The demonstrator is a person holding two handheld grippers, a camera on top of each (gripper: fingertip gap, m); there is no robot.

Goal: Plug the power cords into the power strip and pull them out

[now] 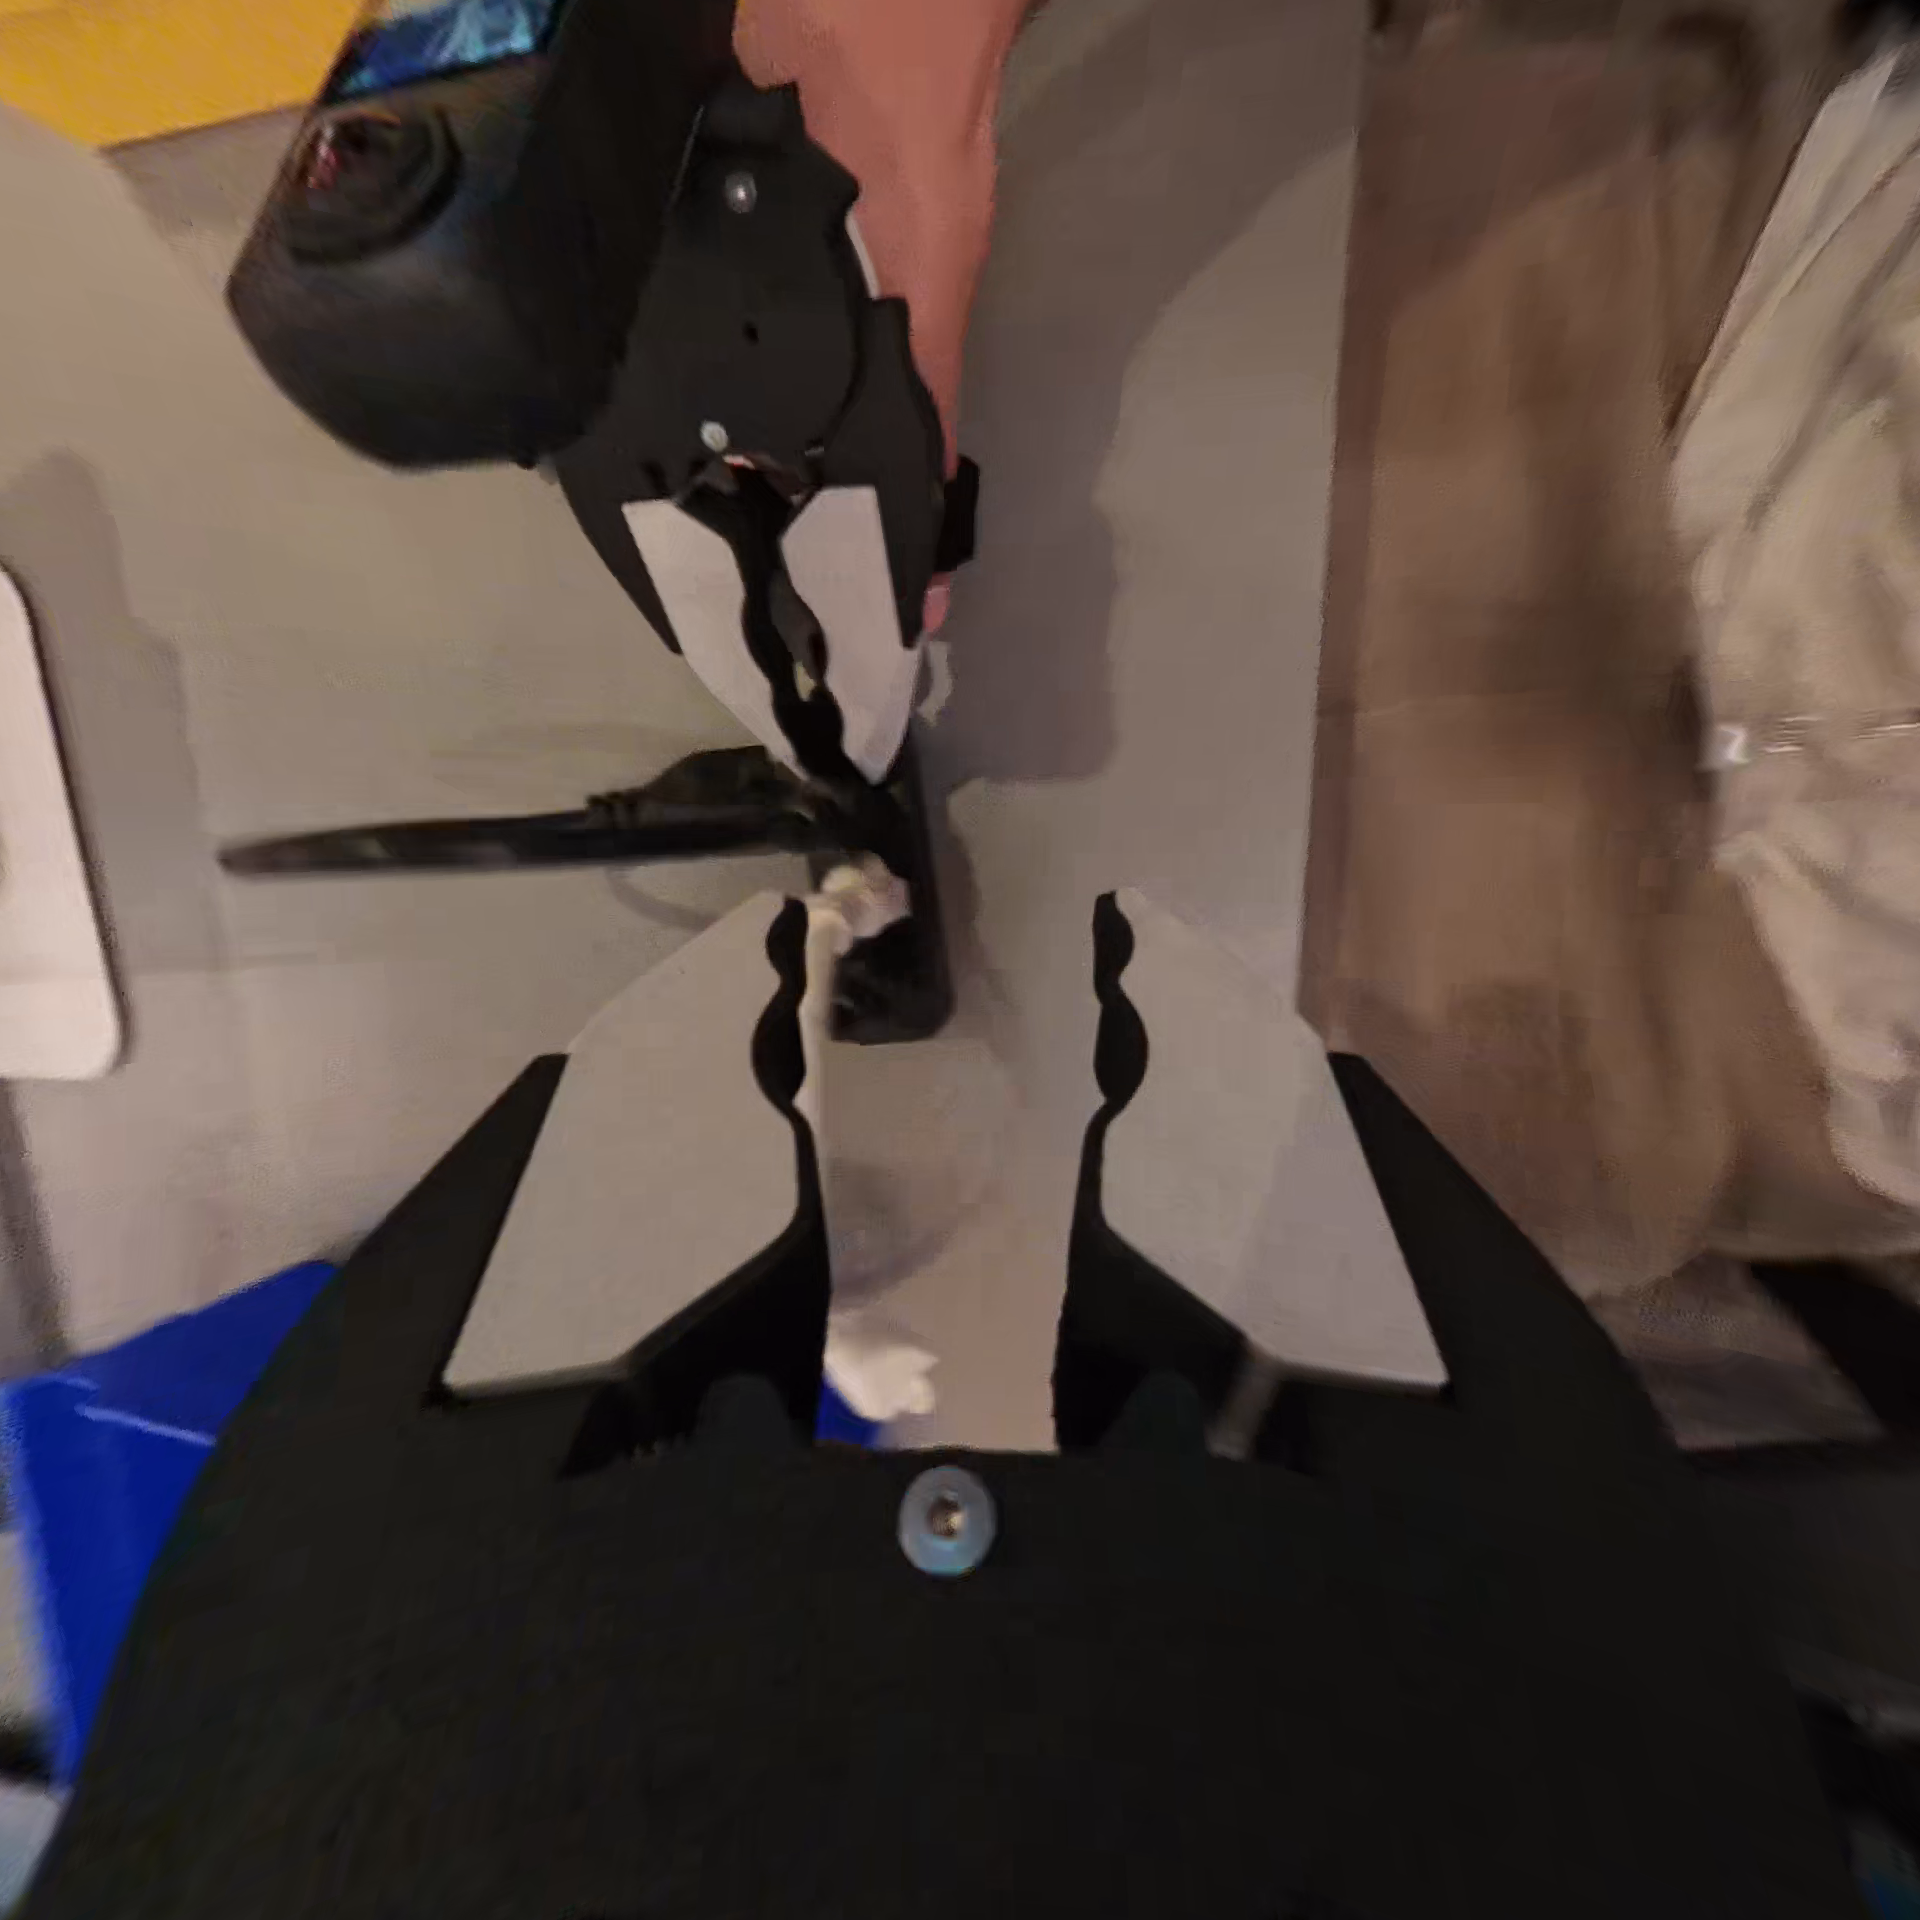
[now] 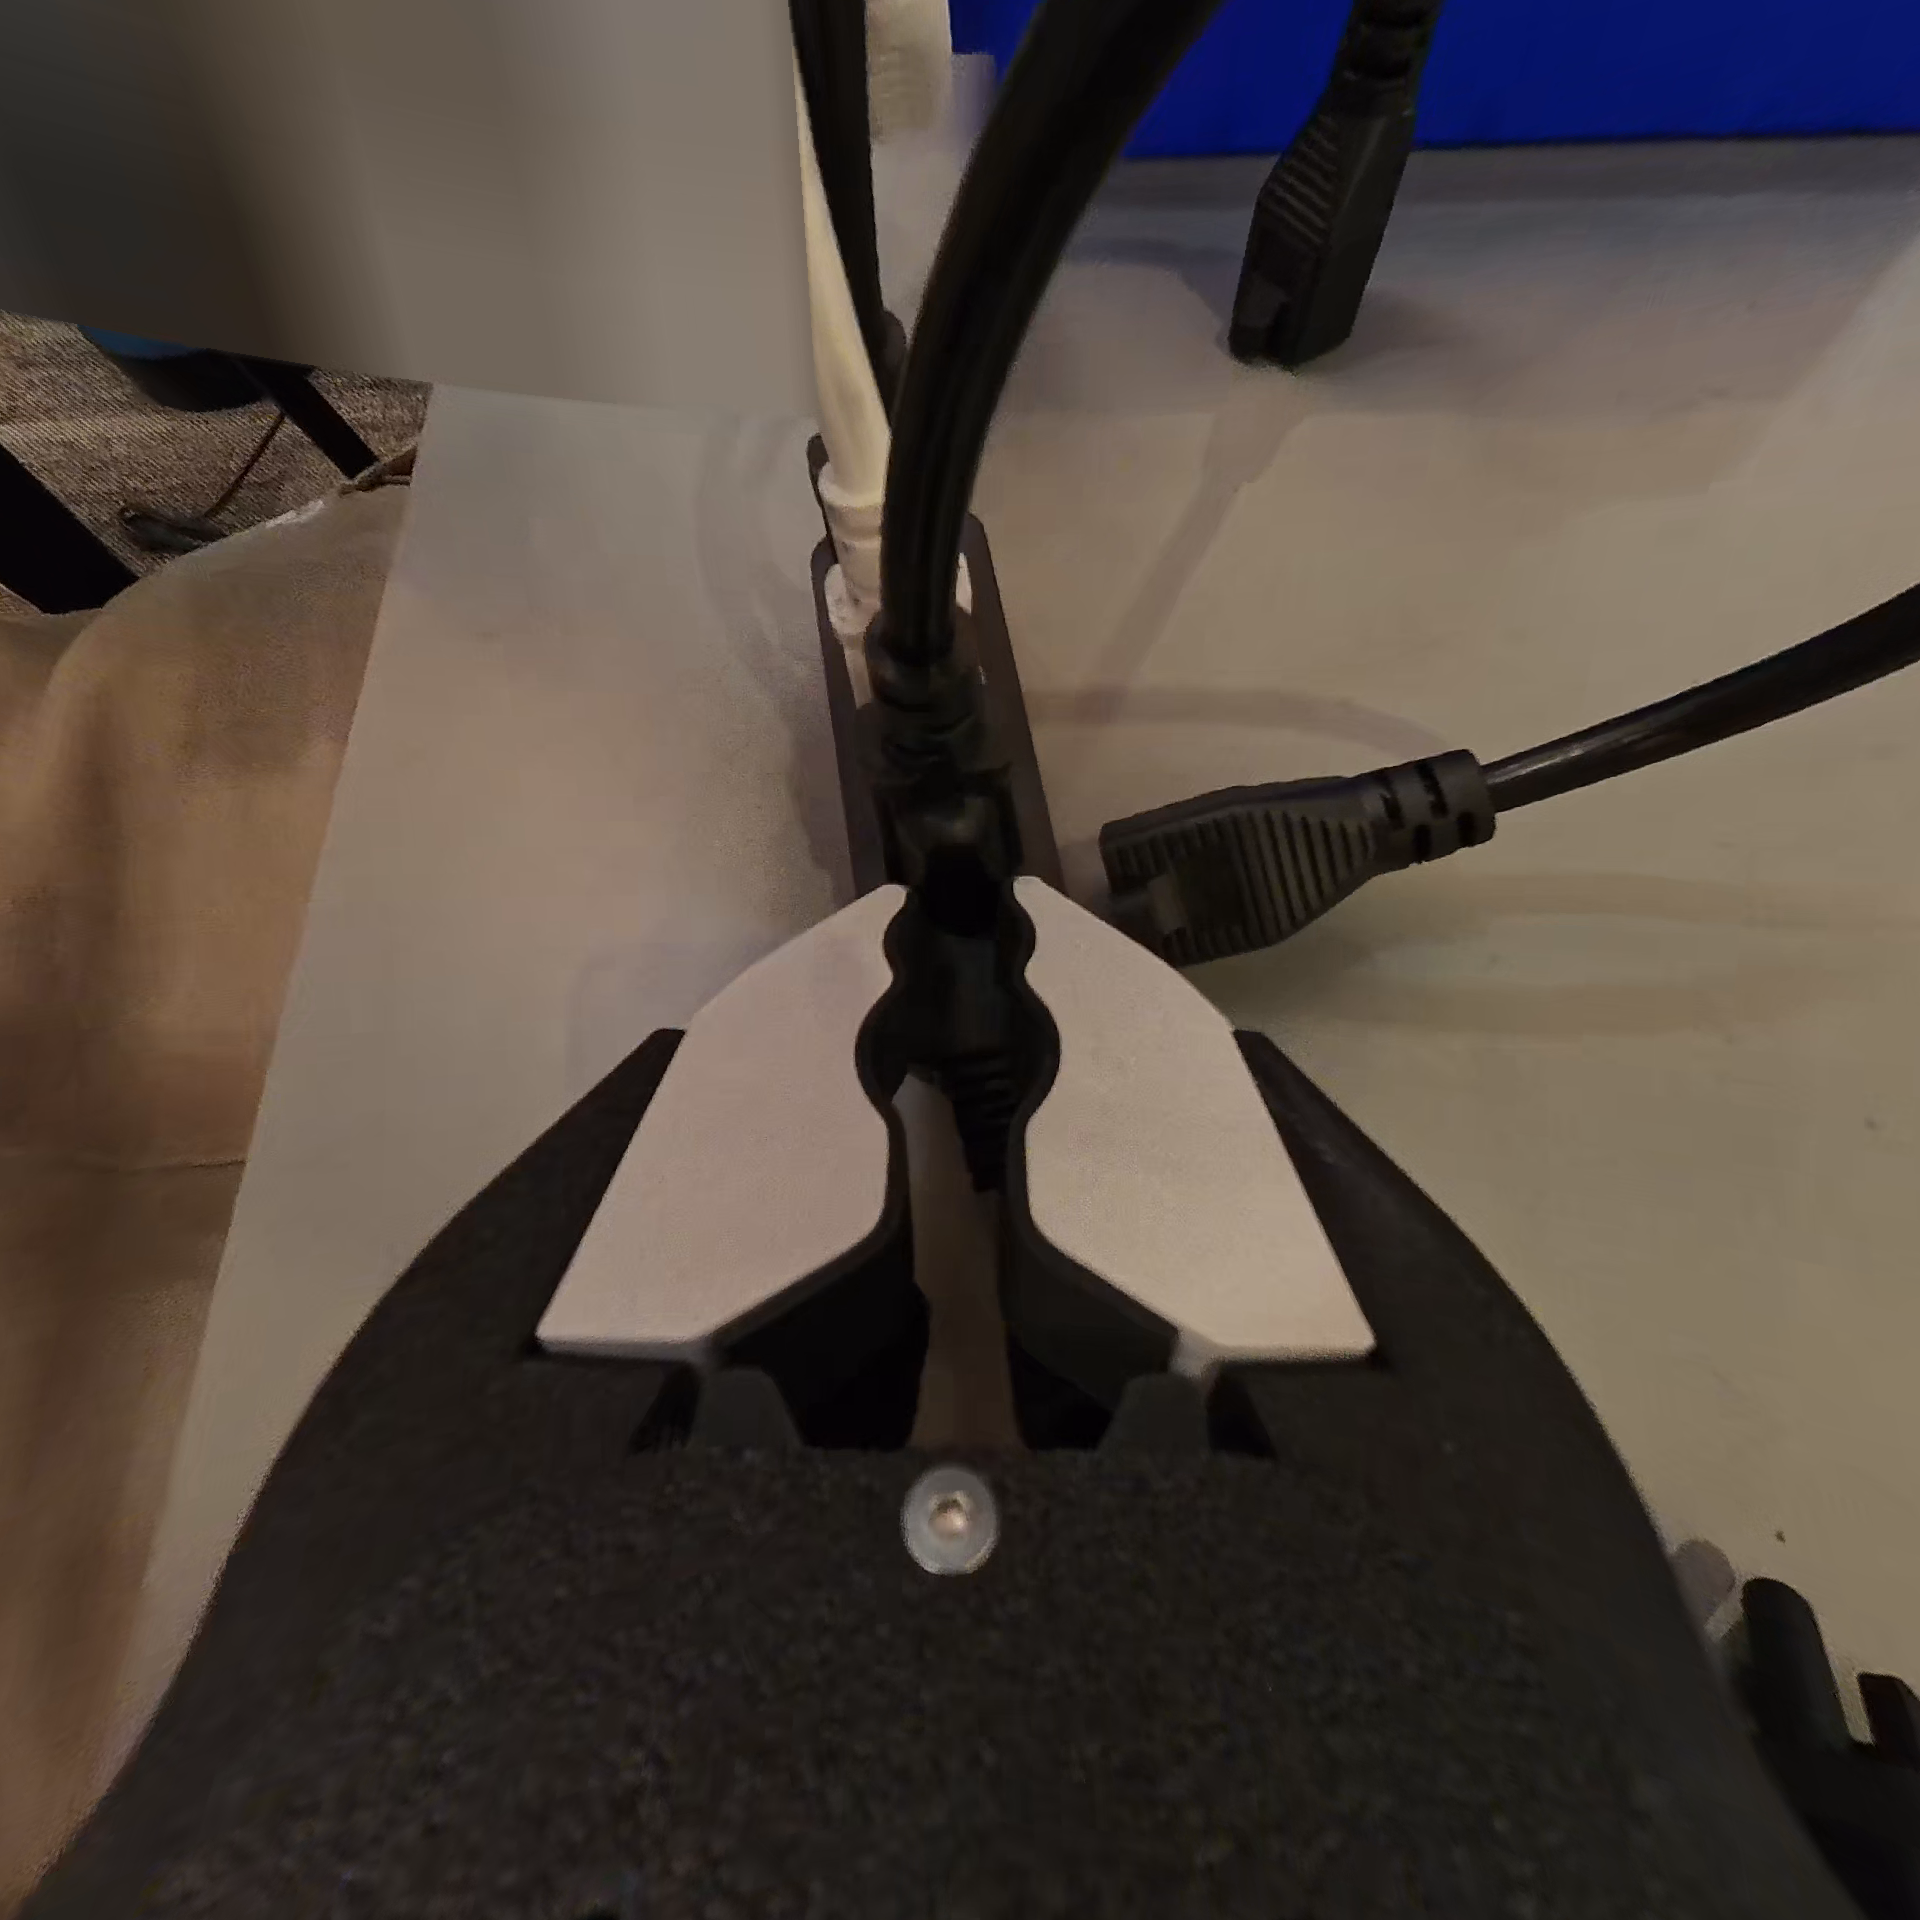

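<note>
Plug in right claw at the strip

Right claw [image 2: 954,997] clenched on a black plug [image 2: 961,1023], its pads pinching the plug body at the near end of the power strip [image 2: 1023,748]. Strip is dark and narrow, running toward 12 o'clock on the pale surface [image 2: 1455,1143]. Farther along it sit a second black plug [image 2: 935,727] and a white plug [image 2: 850,520], cords rising upward. A loose black plug [image 2: 1247,862] lies at 3 o'clock, just beside the strip.

Left claw [image 1: 951,1029] released, jaws apart, nothing between them, hovering near the strip's end.

Judgement: travel should run straight along the prong axis, no rocking; left claw would do well to pin the strip down.

Not resolvable: whether the prongs are seated or clear of the socket, since the pads cover the joint. Left view is motion-blurred. Socket count unclear.
</note>
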